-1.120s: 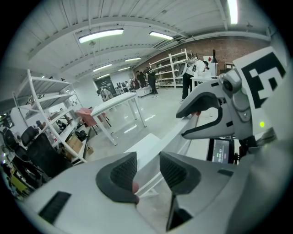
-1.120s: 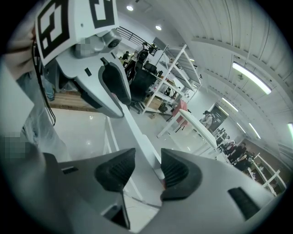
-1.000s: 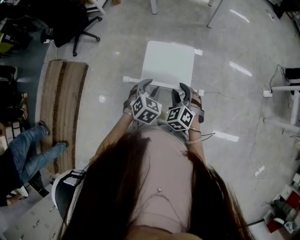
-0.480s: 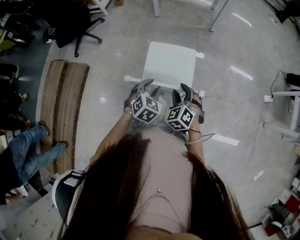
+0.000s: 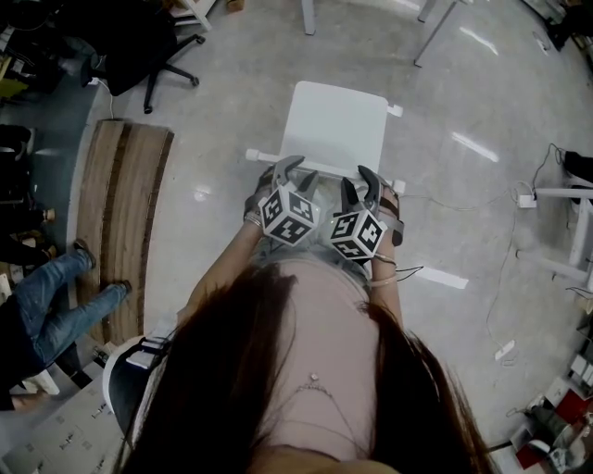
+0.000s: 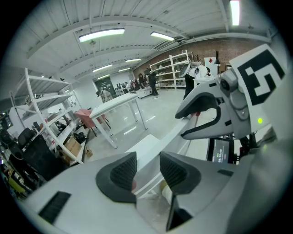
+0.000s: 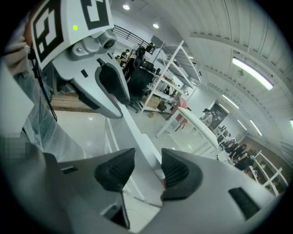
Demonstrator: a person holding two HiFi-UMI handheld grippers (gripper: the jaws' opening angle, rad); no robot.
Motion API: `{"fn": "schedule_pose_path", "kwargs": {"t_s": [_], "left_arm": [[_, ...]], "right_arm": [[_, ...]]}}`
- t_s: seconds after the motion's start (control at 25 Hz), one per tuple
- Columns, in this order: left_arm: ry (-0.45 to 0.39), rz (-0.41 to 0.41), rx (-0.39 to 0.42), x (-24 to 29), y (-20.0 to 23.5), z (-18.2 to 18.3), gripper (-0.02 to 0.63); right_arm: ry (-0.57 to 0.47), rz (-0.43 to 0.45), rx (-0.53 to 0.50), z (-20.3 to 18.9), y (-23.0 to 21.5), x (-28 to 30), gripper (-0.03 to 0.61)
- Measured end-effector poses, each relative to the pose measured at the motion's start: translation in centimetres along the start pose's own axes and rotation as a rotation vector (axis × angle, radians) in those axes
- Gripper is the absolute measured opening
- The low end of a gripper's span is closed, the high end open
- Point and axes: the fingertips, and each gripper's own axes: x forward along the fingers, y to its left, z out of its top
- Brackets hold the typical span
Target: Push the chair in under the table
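a white chair (image 5: 335, 125) stands upright, seen from above, with a flat square seat. its back rail (image 5: 262, 156) runs across the near side. only the pale legs of the table (image 5: 307, 16) show, well beyond the chair's far edge. the chair is not yet under it.

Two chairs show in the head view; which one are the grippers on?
The white chair straight ahead: the left gripper and right gripper clamp its backrest. The black office chair stands apart, upper left.

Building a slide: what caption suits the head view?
From above: left gripper and right gripper clamp the top rail of the white chair.
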Motion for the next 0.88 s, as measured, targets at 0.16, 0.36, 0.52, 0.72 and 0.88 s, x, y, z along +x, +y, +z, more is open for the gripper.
{"fn": "schedule_pose_path", "kwargs": {"t_s": [0.16, 0.36, 0.52, 0.72, 0.88], "left_arm": [[-0.001, -0.004, 0.001, 0.9, 1.0, 0.4, 0.163], [0.007, -0.016, 0.005, 1.8, 1.8, 1.2, 0.163], [0.012, -0.023, 0.009, 2.5, 2.1, 1.7, 0.163], [0.011, -0.030, 0.007, 3.2, 2.5, 2.4, 0.163], [0.022, -0.042, 0.010, 3.8, 3.1, 2.9, 0.162]], "right_arm": [[0.003, 0.003, 0.001, 0.4, -0.7, 1.1, 0.179], [0.011, 0.009, 0.007, 0.6, -1.9, 2.0, 0.181], [0.015, 0.013, 0.009, 0.5, -2.5, 2.7, 0.183], [0.023, 0.020, 0.014, 0.4, -3.5, 3.3, 0.184], [0.027, 0.022, 0.010, 0.6, -4.1, 4.0, 0.186]]}}
